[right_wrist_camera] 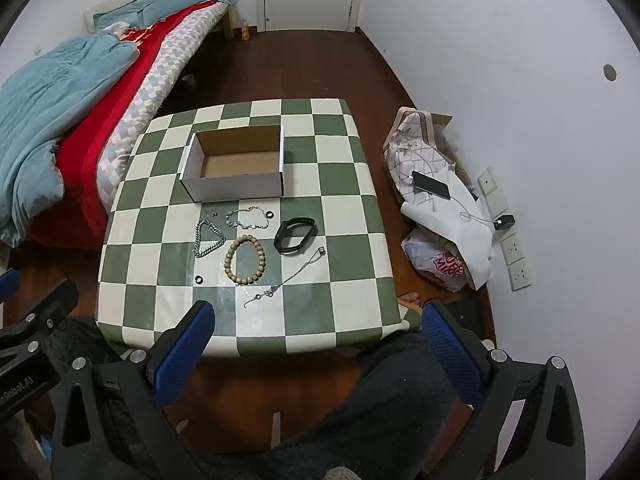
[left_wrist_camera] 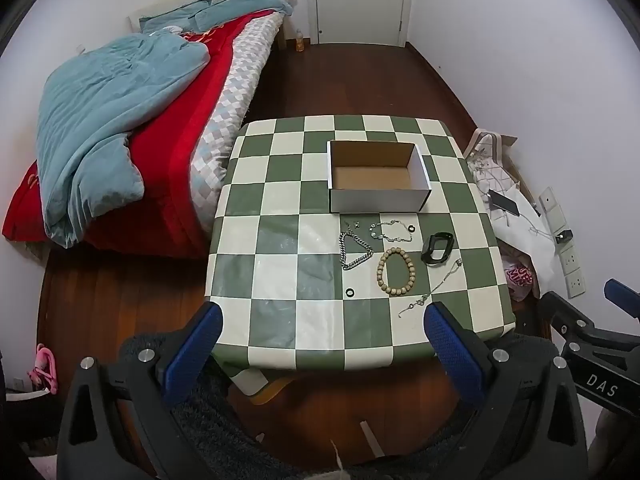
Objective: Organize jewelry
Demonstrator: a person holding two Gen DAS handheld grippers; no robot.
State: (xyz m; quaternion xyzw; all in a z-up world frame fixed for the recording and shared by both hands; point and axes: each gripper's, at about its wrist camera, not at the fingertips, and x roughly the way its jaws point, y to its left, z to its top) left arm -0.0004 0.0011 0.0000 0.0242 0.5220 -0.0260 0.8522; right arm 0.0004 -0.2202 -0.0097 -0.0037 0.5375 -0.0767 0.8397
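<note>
An empty white cardboard box [left_wrist_camera: 378,194] [right_wrist_camera: 236,190] stands open on the checkered table [left_wrist_camera: 280,280] [right_wrist_camera: 344,248]. In front of it lie a thick silver chain [left_wrist_camera: 354,248] [right_wrist_camera: 207,238], a thin silver bracelet [left_wrist_camera: 390,232] [right_wrist_camera: 246,218], a wooden bead bracelet [left_wrist_camera: 396,272] [right_wrist_camera: 243,260], a black band [left_wrist_camera: 437,248] [right_wrist_camera: 295,235], a thin silver chain [left_wrist_camera: 432,288] [right_wrist_camera: 288,278] and two small black rings [left_wrist_camera: 350,292] [right_wrist_camera: 270,214]. My left gripper [left_wrist_camera: 324,352] and right gripper [right_wrist_camera: 316,344] are both open and empty, held above the table's near edge.
A bed [left_wrist_camera: 160,128] with blue and red covers stands left of the table. A bag, a phone [right_wrist_camera: 431,185], a plastic bag and wall sockets lie at the right wall. A closed door [left_wrist_camera: 360,0] is at the back. The floor is dark wood.
</note>
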